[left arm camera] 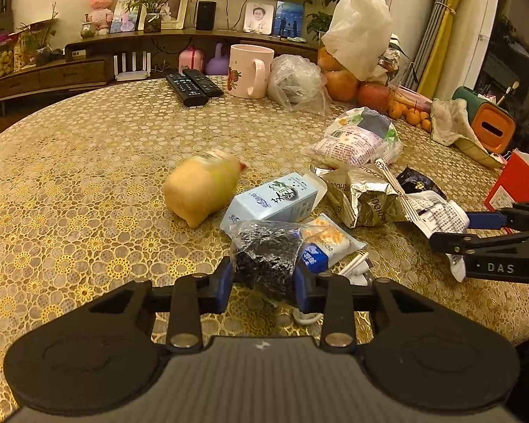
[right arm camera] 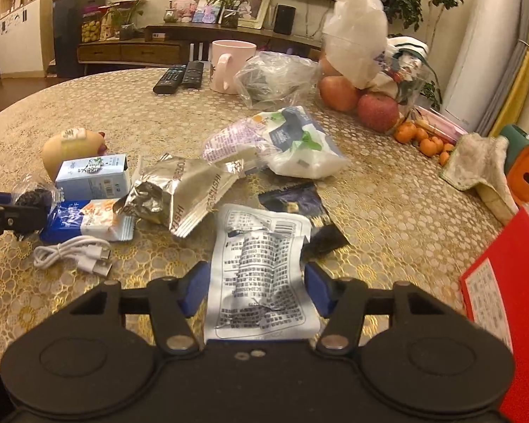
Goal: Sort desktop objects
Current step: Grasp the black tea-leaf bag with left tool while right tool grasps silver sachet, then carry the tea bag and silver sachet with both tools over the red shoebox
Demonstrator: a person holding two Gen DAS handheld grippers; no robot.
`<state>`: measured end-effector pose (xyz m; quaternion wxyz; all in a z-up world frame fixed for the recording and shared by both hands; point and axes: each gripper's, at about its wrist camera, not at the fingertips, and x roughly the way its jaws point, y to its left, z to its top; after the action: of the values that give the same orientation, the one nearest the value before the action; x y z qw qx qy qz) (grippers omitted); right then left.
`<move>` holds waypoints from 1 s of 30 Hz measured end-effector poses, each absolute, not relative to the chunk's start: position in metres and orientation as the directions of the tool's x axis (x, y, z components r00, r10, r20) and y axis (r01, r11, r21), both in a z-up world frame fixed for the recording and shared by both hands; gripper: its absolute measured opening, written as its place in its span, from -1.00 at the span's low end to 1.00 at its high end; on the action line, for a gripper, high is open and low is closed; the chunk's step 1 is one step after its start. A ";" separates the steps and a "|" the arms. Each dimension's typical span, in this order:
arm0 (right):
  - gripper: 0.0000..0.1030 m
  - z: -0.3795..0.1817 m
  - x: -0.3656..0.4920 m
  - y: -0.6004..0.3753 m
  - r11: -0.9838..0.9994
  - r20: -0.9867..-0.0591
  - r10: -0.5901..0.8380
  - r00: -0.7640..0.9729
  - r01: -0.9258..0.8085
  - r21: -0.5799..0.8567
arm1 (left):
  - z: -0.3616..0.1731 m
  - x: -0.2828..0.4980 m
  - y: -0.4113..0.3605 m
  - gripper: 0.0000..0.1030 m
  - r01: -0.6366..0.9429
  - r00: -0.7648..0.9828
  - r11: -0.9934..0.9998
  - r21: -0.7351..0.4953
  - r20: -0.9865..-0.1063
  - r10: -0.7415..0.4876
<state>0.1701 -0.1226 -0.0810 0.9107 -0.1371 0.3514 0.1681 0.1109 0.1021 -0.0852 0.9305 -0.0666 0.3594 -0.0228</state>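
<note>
Two grips are on at once, so I want both secure before I lift anything. My left gripper (left arm camera: pixel 263 283) has its blue pads (left arm camera: pixel 223 283) pressed against the sides of a clear bag of dark crinkled stuff (left arm camera: pixel 264 257), which sits at the near edge of the clutter on the table (left arm camera: pixel 88 162), just in front of the pale blue carton (left arm camera: pixel 271 199) and touching the blue-and-white snack packet (left arm camera: pixel 322 243). My right gripper (right arm camera: pixel 255 289) straddles the white printed wrapper (right arm camera: pixel 261 268); the wrapper lies flat between the pads (right arm camera: pixel 194 290), and its edges reach both of them, so I judge it lightly clamped, though I can't be certain the right pad truly bites. Thin film like that slips, so I'd squeeze a touch more there and check that the wrapper buckles before raising it. On the left, the bag is soft and will likely sag; I'd lift straight up and slowly so it clears the white cable (right arm camera: pixel 74 252) coiled beside it without dragging the snack packet along. The silver foil bag (right arm camera: pixel 180 194) and the small black sachet (right arm camera: pixel 299 208) lie close to the wrapper, so a sideways sweep could scatter them. The yellow-green bottle (left arm camera: pixel 201 190) looks blurred in the left view; I'd keep away from it.
</note>
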 end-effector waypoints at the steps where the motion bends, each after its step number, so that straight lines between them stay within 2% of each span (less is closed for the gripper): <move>1: 0.13 -0.080 0.167 -0.125 0.908 -0.687 0.210 0.696 -0.400 -0.127 | -0.084 0.109 0.101 -0.36 -0.005 0.741 0.990 -0.139 -0.665 -0.090; 16: 0.00 -0.068 0.131 -0.152 0.916 -0.684 0.221 0.696 -0.389 -0.100 | -0.060 0.081 0.072 -0.36 0.027 0.759 0.993 -0.113 -0.644 -0.094; 23: 0.12 -0.081 0.133 -0.156 0.917 -0.697 0.217 0.684 -0.388 -0.095 | -0.059 0.073 0.060 -0.36 0.038 0.753 0.994 -0.098 -0.652 -0.093; 24: 0.22 -0.083 0.134 -0.156 0.917 -0.698 0.220 0.682 -0.388 -0.090 | -0.060 0.073 0.059 -0.36 0.039 0.751 0.995 -0.096 -0.653 -0.093; 26: 0.29 -0.086 0.136 -0.157 0.917 -0.696 0.217 0.684 -0.387 -0.094 | -0.061 0.075 0.058 -0.36 0.039 0.748 0.995 -0.094 -0.658 -0.091; 30: 0.29 -0.095 0.143 -0.159 0.923 -0.713 0.215 0.667 -0.377 -0.074 | -0.065 0.077 0.056 -0.36 0.040 0.739 0.995 -0.094 -0.667 -0.093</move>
<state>0.1429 -0.1592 -0.0948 0.9065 -0.1083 0.3740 0.1634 0.0773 0.0562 -0.0648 0.9317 -0.0365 0.3595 -0.0356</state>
